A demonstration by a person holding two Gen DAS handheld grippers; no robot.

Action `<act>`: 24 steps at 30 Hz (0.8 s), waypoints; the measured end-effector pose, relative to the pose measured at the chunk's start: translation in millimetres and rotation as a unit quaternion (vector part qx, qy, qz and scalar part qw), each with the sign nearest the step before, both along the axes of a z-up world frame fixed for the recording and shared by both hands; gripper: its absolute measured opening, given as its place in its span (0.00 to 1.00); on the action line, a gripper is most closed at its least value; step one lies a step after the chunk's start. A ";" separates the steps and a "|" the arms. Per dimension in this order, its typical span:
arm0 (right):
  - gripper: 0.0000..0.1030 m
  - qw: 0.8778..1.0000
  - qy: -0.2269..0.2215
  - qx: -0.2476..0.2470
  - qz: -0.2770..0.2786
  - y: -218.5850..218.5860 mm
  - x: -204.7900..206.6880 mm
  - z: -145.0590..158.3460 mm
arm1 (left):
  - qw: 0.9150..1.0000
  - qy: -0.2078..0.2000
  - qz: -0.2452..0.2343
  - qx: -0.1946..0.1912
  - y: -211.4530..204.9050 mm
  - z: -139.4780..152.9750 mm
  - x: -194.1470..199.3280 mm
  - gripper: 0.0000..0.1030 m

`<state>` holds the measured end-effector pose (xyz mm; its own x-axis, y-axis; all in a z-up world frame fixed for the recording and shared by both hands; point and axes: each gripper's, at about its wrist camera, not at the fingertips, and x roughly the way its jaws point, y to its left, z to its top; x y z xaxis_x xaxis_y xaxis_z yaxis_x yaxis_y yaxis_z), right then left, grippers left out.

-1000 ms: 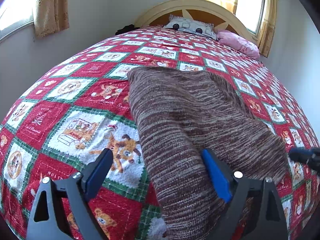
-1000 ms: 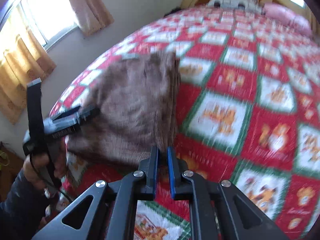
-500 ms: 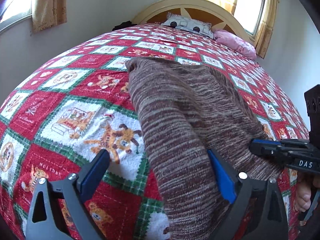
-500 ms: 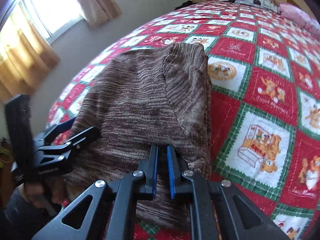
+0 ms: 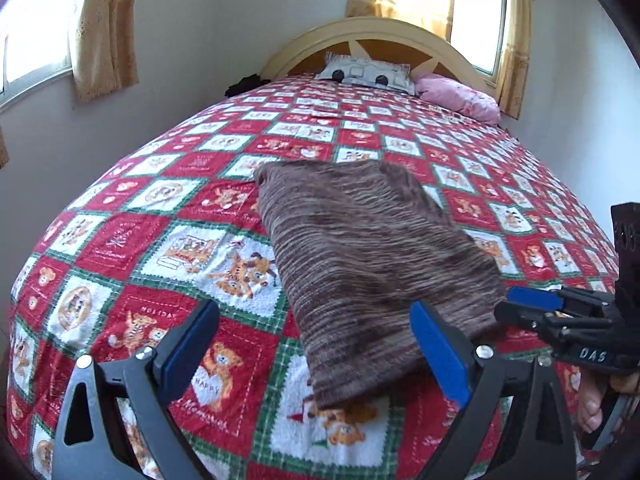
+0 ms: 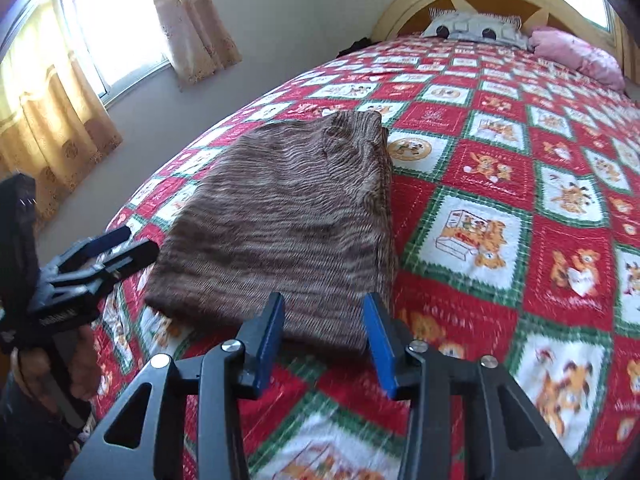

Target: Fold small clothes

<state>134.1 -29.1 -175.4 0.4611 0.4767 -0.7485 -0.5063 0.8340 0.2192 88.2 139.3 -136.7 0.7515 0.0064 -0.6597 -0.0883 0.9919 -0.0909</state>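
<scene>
So the brown-and-cream striped knit garment (image 5: 360, 264) is lying folded into a rough rectangle on the bed, on top of the red, white and green patchwork bedspread with teddy bear pictures (image 5: 168, 248). It sits toward the near end of the bed, well away from the pillows. One long side looks like a stacked edge with a couple of layers showing in the right wrist view (image 6: 386, 200).

The left tool (image 5: 316, 354) has its blue-padded fingers spread wide, with nothing between them. It hovers over the near corner of the garment, its right pad (image 5: 438, 354) in front of the knit, but I can't see it pressing on anything.

The right tool (image 6: 324, 338) has just been opening. Its jaws now stand partly apart, lined up with the near edge of the garment. The fabric edge shows in the gap, but the pads aren't clamped on it, so it's let go. From the left wrist camera you can see that same tool off to the right, its tip just beside the garment's corner, with a hand (image 5: 596, 400) wrapped around the handle.

Up at the far end there's a curved cream wooden headboard (image 5: 380, 40), a grey-and-white patterned pillow (image 5: 366, 74) and a pink pillow (image 5: 460, 96) next to it. Yellow curtains (image 5: 104, 28) hang at the windows.
</scene>
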 end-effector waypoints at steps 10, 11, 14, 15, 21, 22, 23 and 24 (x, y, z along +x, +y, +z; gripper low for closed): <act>0.42 0.994 -0.095 -0.004 -0.059 -17.6 -47.1 60.7 | 0.997 -0.067 -0.030 0.011 -19.9 42.6 -39.5 0.96; 0.42 0.993 -0.102 -0.001 -0.062 -19.3 -51.4 66.1 | 0.997 -0.074 -0.031 0.013 -22.1 46.7 -42.6 0.96; 0.43 0.990 -0.123 0.001 -0.068 -21.2 -62.1 80.0 | 0.995 -0.092 -0.034 0.012 -27.0 57.5 -51.4 0.96; 0.43 0.989 -0.131 0.002 -0.067 -20.8 -66.4 84.7 | 0.995 -0.096 -0.035 0.010 -28.1 60.2 -53.8 0.96; 0.53 0.984 -0.167 -0.012 -0.059 -15.4 -86.4 97.5 | 0.993 -0.109 -0.032 0.009 -30.0 67.3 -60.4 0.97; 0.53 0.984 -0.170 -0.013 -0.058 -14.6 -88.0 98.0 | 0.993 -0.109 -0.032 0.010 -30.0 67.2 -60.2 0.97; 0.53 0.983 -0.171 -0.014 -0.058 -14.2 -89.4 98.6 | 0.994 -0.108 -0.031 0.011 -29.7 66.6 -59.3 0.97; 0.53 0.983 -0.171 -0.014 -0.058 -14.2 -90.0 98.9 | 0.994 -0.107 -0.031 0.011 -30.0 65.9 -59.7 0.97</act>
